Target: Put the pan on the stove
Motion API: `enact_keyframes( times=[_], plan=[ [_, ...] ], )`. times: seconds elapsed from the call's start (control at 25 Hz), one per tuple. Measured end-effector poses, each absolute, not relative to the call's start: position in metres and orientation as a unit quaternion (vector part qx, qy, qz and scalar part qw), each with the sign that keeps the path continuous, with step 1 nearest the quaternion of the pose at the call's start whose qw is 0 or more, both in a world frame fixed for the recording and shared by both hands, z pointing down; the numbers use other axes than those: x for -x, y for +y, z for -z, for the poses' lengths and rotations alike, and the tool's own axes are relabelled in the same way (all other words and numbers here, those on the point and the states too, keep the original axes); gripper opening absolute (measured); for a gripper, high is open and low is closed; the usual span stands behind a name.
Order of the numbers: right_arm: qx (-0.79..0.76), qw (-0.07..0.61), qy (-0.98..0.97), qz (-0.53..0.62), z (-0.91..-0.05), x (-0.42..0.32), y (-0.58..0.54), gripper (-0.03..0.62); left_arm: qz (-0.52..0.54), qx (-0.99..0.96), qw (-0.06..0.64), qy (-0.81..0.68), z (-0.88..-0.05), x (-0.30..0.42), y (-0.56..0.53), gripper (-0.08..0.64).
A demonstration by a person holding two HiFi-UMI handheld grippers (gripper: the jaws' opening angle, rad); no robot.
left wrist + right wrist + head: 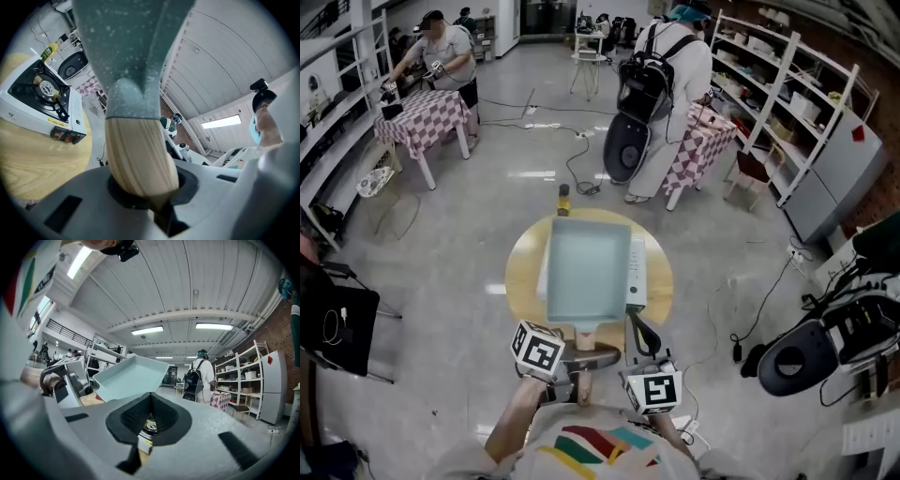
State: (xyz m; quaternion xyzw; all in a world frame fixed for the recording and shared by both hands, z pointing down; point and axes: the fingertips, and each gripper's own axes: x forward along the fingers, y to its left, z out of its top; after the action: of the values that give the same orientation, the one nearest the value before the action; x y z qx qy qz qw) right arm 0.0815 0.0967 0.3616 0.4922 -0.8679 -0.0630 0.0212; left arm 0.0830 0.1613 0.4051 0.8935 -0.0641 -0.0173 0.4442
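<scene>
The left hand-held gripper pinches the wooden handle of the pan, which hangs tilted over the stove on the round desk. The right hand-held gripper, near the stove's right side, is pressed together and empty.

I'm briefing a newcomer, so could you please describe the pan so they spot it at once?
Find the round wooden table mid-floor and the white stove on it. The pan is held over that stove: the only pale teal, square, wooden-handled thing there.
</scene>
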Motion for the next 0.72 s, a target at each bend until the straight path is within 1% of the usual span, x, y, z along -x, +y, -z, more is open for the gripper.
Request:
enact_keyframes(
  times=[0.28, 0.36, 0.48, 0.72],
  plan=[
    [-0.526, -0.009, -0.850, 0.019, -0.328, -0.061, 0.015, 0.000, 0.063, -0.882, 0.467, -0.012, -0.370, -0.050, 0.100, 0.025],
    [-0.539, -0.019, -0.842, 0.010, -0.318, -0.056, -0.012, 0.000, 0.056, -0.885, 0.462, -0.008, -0.364, -0.037, 0.079, 0.025],
    [-0.560, -0.016, -0.828, -0.007, -0.307, -0.046, -0.049, -0.001, 0.033, -0.891, 0.452, -0.008, -0.361, -0.018, 0.047, 0.025],
    [-0.575, -0.018, -0.818, 0.014, -0.303, -0.032, -0.085, 0.000, 0.022, -0.885, 0.464, 0.030, -0.354, 0.004, 0.018, 0.025]
  ],
)
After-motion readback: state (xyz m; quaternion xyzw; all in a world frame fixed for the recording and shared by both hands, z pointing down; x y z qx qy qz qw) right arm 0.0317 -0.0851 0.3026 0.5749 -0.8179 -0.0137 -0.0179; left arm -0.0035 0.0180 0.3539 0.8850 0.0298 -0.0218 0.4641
